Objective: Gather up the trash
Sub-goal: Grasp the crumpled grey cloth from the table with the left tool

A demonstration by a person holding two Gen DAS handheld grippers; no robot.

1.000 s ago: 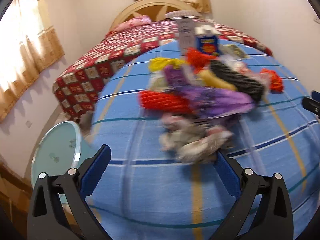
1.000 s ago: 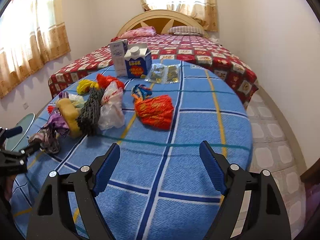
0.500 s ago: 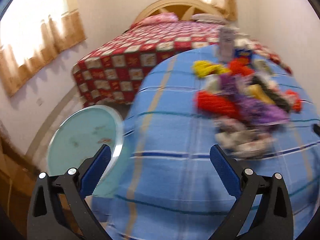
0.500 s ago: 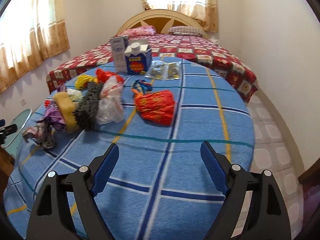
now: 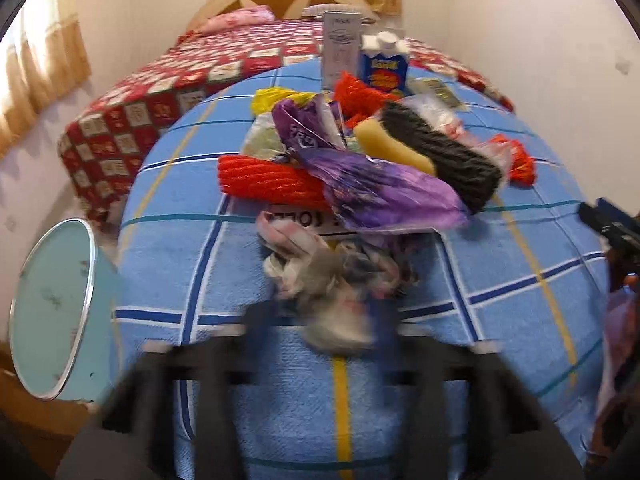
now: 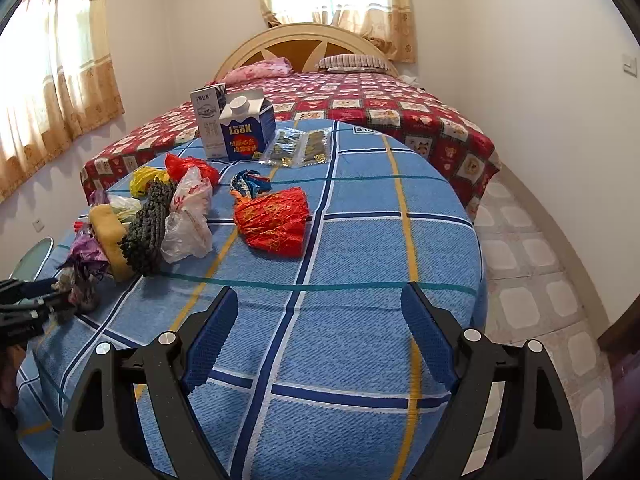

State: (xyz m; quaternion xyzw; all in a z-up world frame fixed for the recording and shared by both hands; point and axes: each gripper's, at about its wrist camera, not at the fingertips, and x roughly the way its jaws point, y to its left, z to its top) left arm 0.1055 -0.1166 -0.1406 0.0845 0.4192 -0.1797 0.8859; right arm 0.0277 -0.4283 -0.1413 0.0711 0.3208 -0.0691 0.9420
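Left wrist view: we see our left gripper point(image 5: 332, 320) all blurry at the bottom. Its fingers look pulled in close around a gray and pink crumpled wrapper point(image 5: 320, 280), which lies near the edge of the table point(image 5: 520, 320) closest to us. It is too smeared for us to say if they are pinching it or only closing in. Behind it sits a heap of trash: a purple bag point(image 5: 380, 188), a red net roll point(image 5: 264, 178), a yellow piece point(image 5: 388, 146) and a dark knitted roll point(image 5: 440, 156). Two cartons point(image 5: 364, 56) stand at the far edge. A round blue-green bin point(image 5: 52, 312) waits just off the left edge.

Right wrist view: we see our right gripper point(image 6: 320, 336) spread wide with nothing in it, above the near edge of the table. A red crinkly bag point(image 6: 274, 216) lies in the middle. A white plastic bag point(image 6: 188, 220) rests against the heap by the left edge.

We think the job is only starting. Nearly all the trash is on the table, and we can see nothing in the bin.
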